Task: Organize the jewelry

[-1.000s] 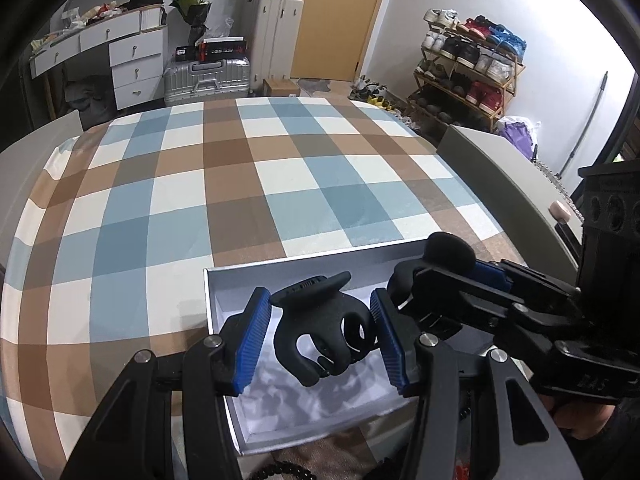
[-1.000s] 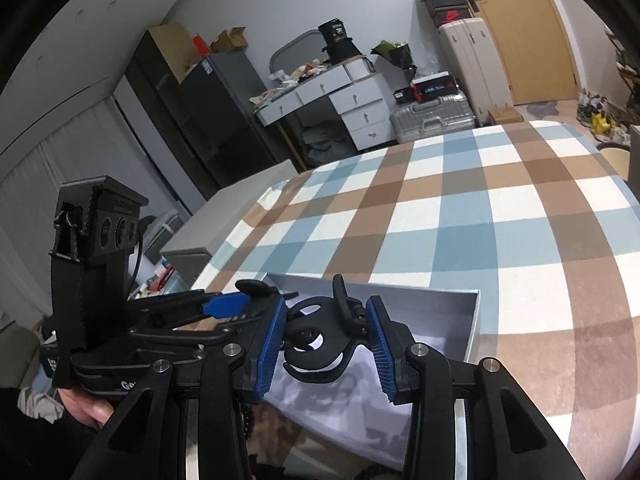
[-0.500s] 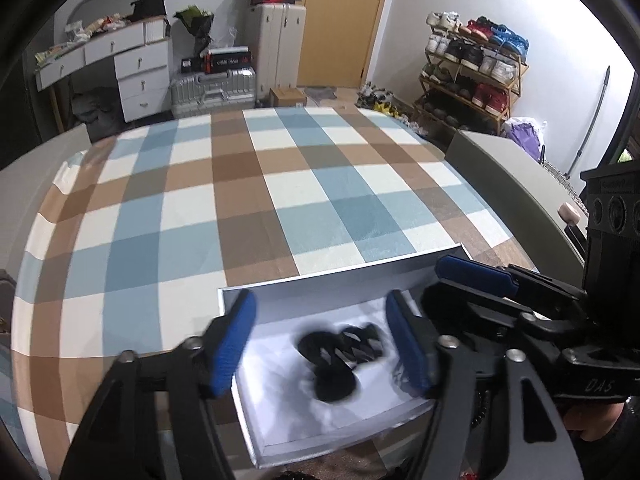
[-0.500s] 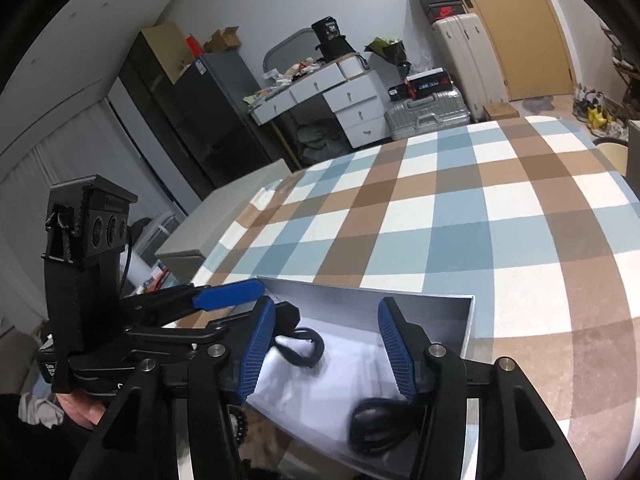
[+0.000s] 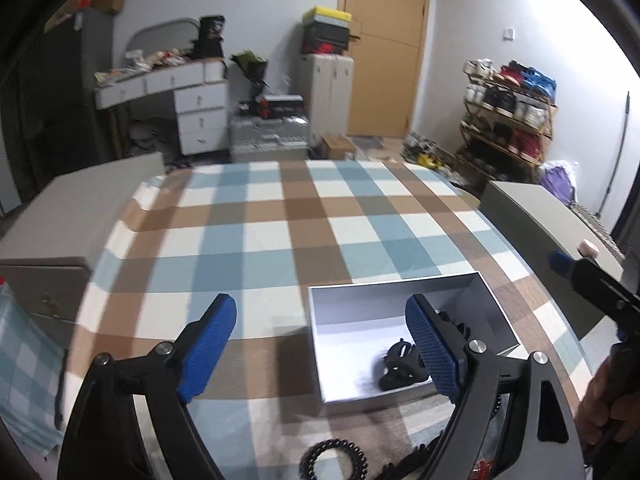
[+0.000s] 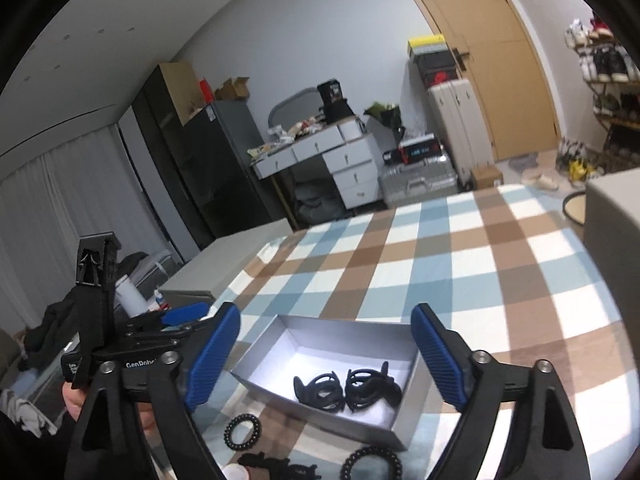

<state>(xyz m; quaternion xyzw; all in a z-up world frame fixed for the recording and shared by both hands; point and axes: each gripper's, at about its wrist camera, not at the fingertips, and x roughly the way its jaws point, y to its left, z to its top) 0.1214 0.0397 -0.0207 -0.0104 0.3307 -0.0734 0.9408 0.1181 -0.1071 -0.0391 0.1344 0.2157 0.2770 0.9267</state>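
Checked blue, brown and white tablecloth (image 6: 460, 264) holds a shallow grey cardboard box (image 6: 304, 334) with two black plastic hair claws (image 6: 346, 390) inside. Left gripper (image 5: 320, 344) and right gripper (image 6: 326, 356), jaws just opened wide, are empty. Next, probably, the black spiral hair ties (image 6: 243, 431) beside the near rim: approach low, clear of that wall; beyond lies open cloth

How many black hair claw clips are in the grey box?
2. Both lie side by side near the box's front: one claw clip on the left, the other touching its right. None appears hidden.
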